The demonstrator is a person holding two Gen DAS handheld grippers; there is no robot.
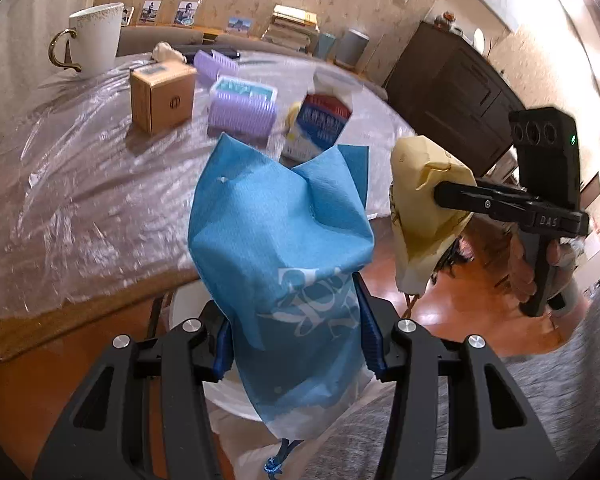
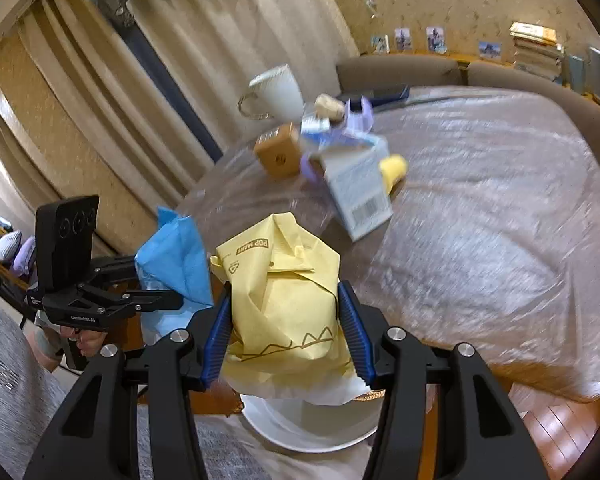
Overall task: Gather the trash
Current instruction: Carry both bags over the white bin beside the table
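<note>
Nearest the left wrist camera, a crumpled blue paper bag [image 1: 284, 248] is clamped between the pads of the left gripper [image 1: 296, 344]. In the right wrist view a crumpled yellow paper bag [image 2: 284, 300] is pinched in the same way by the right gripper [image 2: 284, 336]. Both bags are held in the air off the near edge of the table, above a white bin [image 2: 312, 428] lined with a thin plastic liner, its rim seen just below the jaws.

A miss is judged possible: the bags are broad and light, so one released off-centre could catch on the rim or slide down outside onto the floor. The two grippers are also close together, and a knock between them could loosen a grip too soon.

Further out, the table [image 2: 500, 220] is covered with wrinkled clear plastic sheeting. On it are seen a white carton [image 2: 356, 192], a small brown box [image 1: 162, 96], lilac hair rollers [image 1: 240, 110] and a white mug [image 1: 96, 36] with a gold handle. Beyond lie a sofa back, curtains, stacked books [image 2: 538, 52], photo cards against patterned wallpaper and a dark wooden cabinet [image 1: 452, 88].
</note>
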